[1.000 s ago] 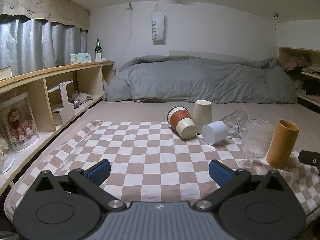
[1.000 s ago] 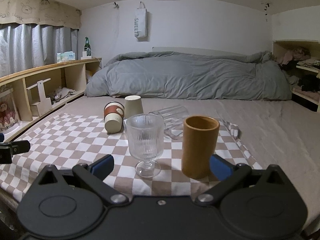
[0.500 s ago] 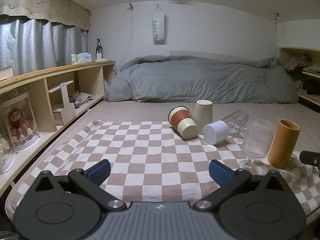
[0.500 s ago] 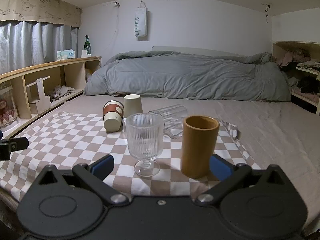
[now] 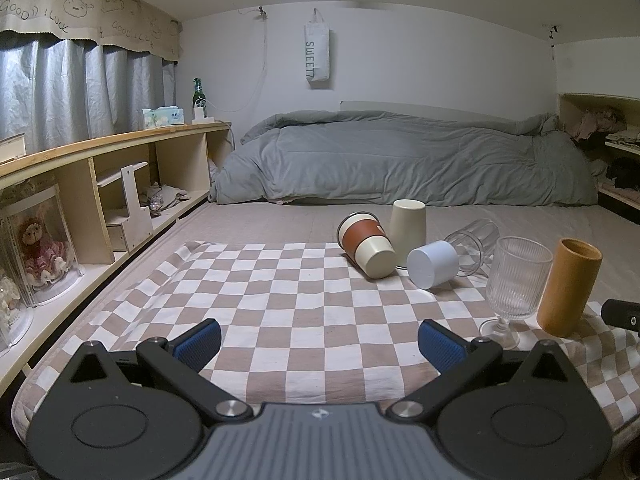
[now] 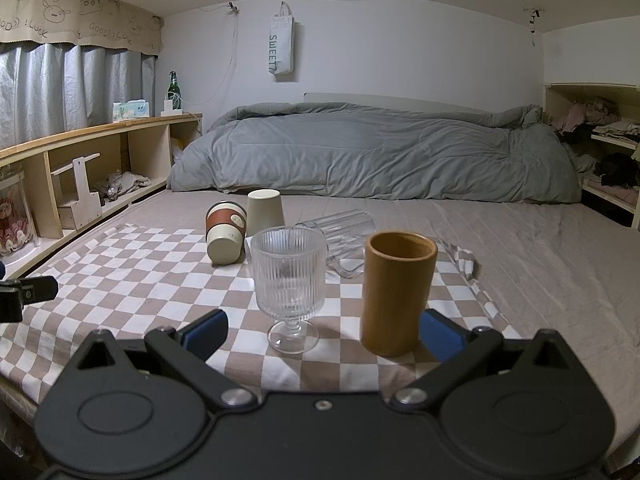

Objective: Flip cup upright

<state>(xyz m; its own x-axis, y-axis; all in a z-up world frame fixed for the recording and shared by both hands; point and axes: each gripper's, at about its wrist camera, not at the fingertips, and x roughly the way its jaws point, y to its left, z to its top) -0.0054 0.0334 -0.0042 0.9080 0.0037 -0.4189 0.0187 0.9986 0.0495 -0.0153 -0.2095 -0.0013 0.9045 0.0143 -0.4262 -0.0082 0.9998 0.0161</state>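
Observation:
Several cups sit on a checkered cloth (image 5: 288, 296). A brown-banded cream cup (image 5: 366, 246) (image 6: 225, 232), a white cup (image 5: 433, 264) and a clear glass tumbler (image 5: 472, 240) (image 6: 340, 236) lie on their sides. A cream cup (image 5: 409, 226) (image 6: 265, 213) stands upside down. A ribbed stemmed glass (image 5: 516, 284) (image 6: 290, 280) and a tan cylinder cup (image 5: 568, 286) (image 6: 396, 292) stand upright. My left gripper (image 5: 320, 344) is open and empty near the cloth's front edge. My right gripper (image 6: 322, 332) is open and empty, just short of the stemmed glass and tan cup.
A grey duvet (image 5: 400, 164) lies across the bed behind the cloth. Wooden shelves (image 5: 100, 184) with boxes, a doll and a bottle run along the left. More shelves (image 6: 600, 152) with clothes stand at the right. The other gripper's tip shows at each view's edge (image 5: 622, 312) (image 6: 28, 292).
Both views have shifted very slightly; the cups have not moved and both grippers stay open.

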